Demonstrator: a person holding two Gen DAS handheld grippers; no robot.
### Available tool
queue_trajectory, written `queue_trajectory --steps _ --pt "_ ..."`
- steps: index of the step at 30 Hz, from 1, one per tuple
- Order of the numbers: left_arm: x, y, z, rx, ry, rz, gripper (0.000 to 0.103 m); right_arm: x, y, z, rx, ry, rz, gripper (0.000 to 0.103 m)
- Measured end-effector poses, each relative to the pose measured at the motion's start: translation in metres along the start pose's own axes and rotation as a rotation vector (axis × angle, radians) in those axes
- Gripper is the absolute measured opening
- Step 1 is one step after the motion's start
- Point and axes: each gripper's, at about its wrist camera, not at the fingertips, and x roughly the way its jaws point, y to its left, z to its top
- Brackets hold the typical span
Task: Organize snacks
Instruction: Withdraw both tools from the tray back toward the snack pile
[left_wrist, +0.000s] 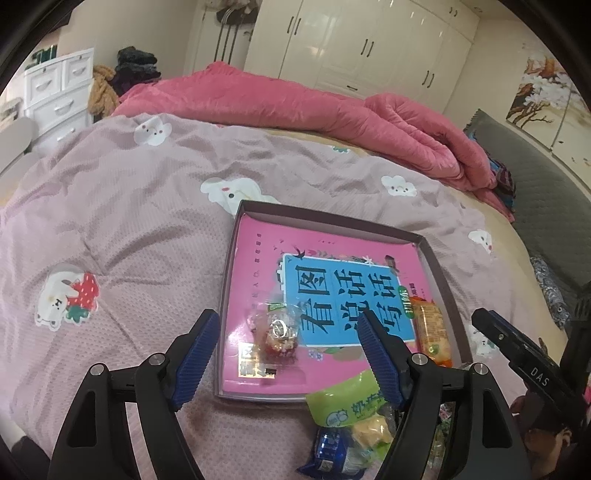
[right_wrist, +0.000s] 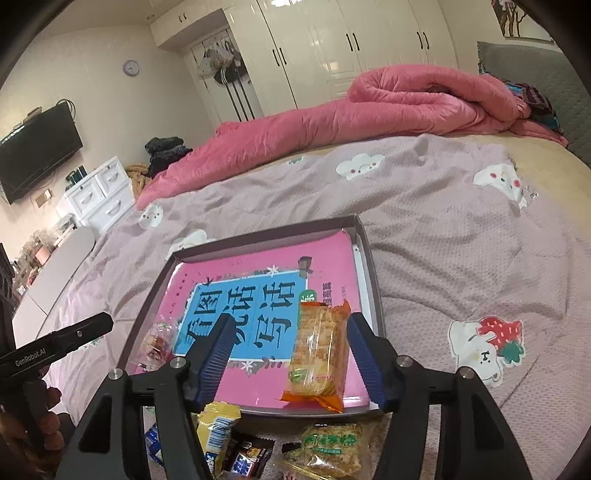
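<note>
left gripper (left_wrist: 286, 338) spread above clear-wrapped candy (left_wrist: 275, 332) in tray (left_wrist: 439, 273); right gripper (right_wrist: 288, 345) spread, orange snack pack (right_wrist: 319, 358) lying free.

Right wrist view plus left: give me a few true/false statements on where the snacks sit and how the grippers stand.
1. The orange cracker packet lies inside the shallow box. True.
2. The right gripper is clamped on that packet. False: its jaws stand open around it.
3. The clear-wrapped candy lies in the box. True.
4. The left gripper holds the green packet. False: it is open and empty; that packet lies outside the box.
</note>
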Motion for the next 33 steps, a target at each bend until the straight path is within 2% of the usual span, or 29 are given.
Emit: queue_trajectory --steps 13,33 --pt "-0.023 -0.008 -0.001 0.022 -0.030 -0.012 0.079 -0.031 0.003 0.002 -0.023 -0.082 -0.002 0.072" --pt "-0.040 -0.033 -0.021 0.085 -0.003 -0.068 0.079 -0.058 0.006 -0.012 -0.028 -0.086 -0.002 0.074"
